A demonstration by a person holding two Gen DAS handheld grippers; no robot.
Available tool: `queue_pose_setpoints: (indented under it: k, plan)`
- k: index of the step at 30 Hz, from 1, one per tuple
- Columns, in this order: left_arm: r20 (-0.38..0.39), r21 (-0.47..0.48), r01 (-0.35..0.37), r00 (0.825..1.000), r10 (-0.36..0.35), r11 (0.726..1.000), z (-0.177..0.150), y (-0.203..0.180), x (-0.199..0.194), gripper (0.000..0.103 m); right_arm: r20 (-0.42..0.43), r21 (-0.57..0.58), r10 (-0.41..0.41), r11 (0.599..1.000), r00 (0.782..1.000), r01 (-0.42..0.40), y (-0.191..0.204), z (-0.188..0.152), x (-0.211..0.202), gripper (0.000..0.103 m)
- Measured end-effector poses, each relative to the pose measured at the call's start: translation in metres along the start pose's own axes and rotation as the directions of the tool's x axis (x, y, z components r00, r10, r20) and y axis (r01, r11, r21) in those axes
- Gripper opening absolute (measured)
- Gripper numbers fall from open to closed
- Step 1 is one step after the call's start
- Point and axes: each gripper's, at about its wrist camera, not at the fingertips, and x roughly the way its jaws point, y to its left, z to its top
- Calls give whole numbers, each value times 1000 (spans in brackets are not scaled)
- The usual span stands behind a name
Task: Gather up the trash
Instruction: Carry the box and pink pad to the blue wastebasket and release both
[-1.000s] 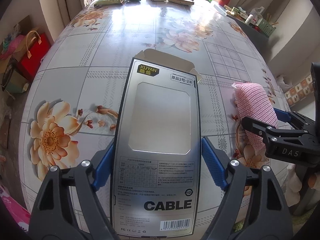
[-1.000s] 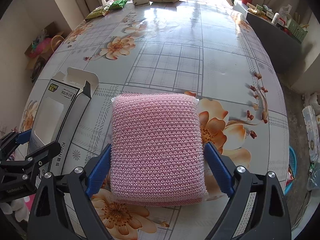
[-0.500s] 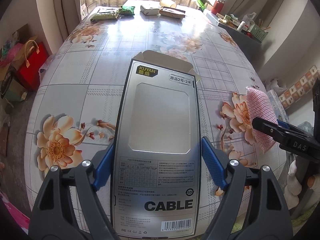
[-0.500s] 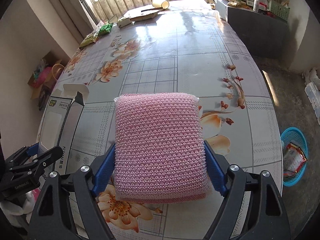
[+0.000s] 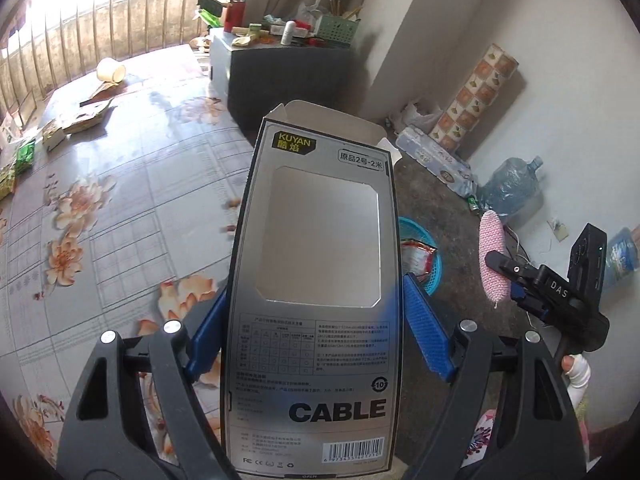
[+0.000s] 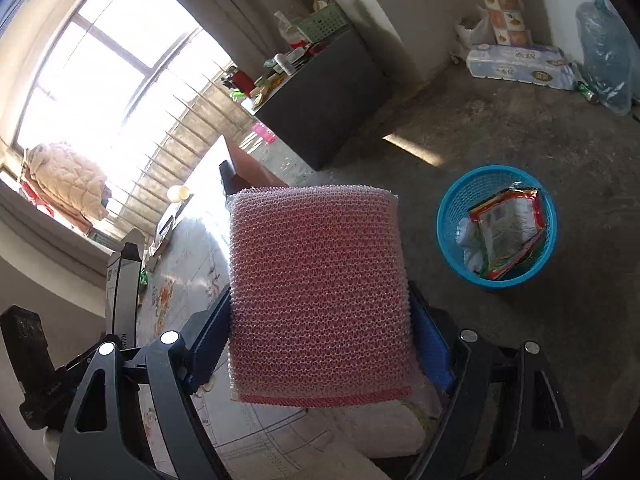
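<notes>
My left gripper [image 5: 316,336] is shut on an empty silver cable box [image 5: 316,264] with an open top flap, held past the table's right edge. My right gripper [image 6: 320,344] is shut on a pink mesh sponge [image 6: 320,292], held in the air over the floor. A blue mesh trash basket [image 6: 452,216] stands on the floor to the right of the sponge, with snack wrappers [image 6: 508,232] inside. In the left wrist view the basket [image 5: 430,276] shows partly behind the box, and the right gripper [image 5: 500,264] with the sponge [image 5: 494,256] is to the right.
The floral-cloth table [image 5: 120,200] carries a paper cup [image 5: 110,72], flat boxes and green packets at its far end. A dark cabinet [image 5: 288,76] with clutter stands beyond. On the floor are a tissue pack [image 6: 520,66], a water jug [image 5: 512,184] and a patterned roll [image 5: 476,96].
Both grippers swung right, off the table and toward the floor, each carrying its item. The blue basket now sits in plain view near the sponge.
</notes>
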Motion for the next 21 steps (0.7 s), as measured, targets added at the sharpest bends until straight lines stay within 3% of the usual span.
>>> queue_pose_setpoints:
  k: [3, 8, 10, 14, 15, 19, 21]
  plan:
    - [-88, 70, 83, 993, -77, 994, 28, -57, 64, 77, 0, 139, -55, 989, 999, 54, -67, 13, 14, 79]
    - [-257, 97, 134, 961, -105, 986, 51, -123, 190, 77, -63, 316, -73, 945, 995, 89, -143, 26, 82, 79]
    - [-296, 124, 122, 952, -81, 985, 54, -144, 233, 77, -88, 369, -81, 923, 993, 108, -166, 36, 112, 79]
    - [-312, 152, 108, 948, -56, 983, 59, -172, 300, 78, -39, 438, -95, 893, 995, 102, -213, 57, 160, 82]
    - [-308, 151, 118, 949, -66, 981, 60, -178, 316, 86, -43, 453, -103, 885, 994, 111, -226, 58, 176, 84]
    - [-345, 114, 118, 936, -72, 986, 59, -186, 383, 87, -92, 525, -178, 827, 980, 200, -276, 52, 217, 84]
    - [-370, 80, 131, 924, -93, 988, 56, -187, 400, 86, -96, 527, -186, 824, 978, 209, -286, 49, 220, 84]
